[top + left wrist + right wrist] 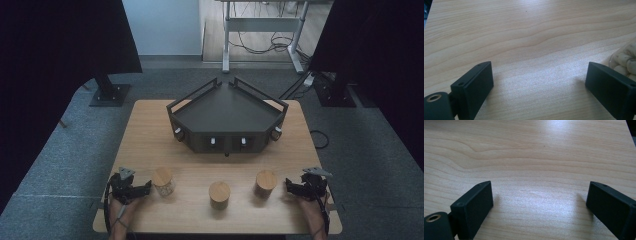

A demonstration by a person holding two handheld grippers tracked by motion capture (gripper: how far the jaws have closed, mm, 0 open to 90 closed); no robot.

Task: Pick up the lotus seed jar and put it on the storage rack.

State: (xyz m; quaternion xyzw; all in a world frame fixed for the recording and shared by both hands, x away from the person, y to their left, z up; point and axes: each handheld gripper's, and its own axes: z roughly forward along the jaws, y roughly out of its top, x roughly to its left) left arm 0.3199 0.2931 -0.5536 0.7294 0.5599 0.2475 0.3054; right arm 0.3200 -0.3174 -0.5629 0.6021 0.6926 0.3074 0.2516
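**Desk:** What do you have in front of you?

**Operator:** From the high view I see a wooden table with a black angular tray at 12 o'clock, four small knobs along its front wall. Three jars with wooden lids stand in a row across the near half. My left gripper rests at about 8 o'clock, my right gripper at about 4 o'clock.

**Desk:** The claws?

**Operator:** Both stand wide apart with nothing between them. In the left gripper view I see bare wood grain between the two black jaws, and the same in the right gripper view.

**Desk:** Where are the jars relative to you?

**Operator:** The left jar is clear glass with pale lumpy contents, just beside my left gripper's tips. In the left gripper view its glass wall shows at 3 o'clock, right by the jaw on that side; I can't tell whether they touch. The middle jar sits at 6 o'clock, nearest the table's front edge. The right jar stands near my right gripper, with a gap of table between them.

**Desk:** All upright?

**Operator:** Yes, all three, lids on.
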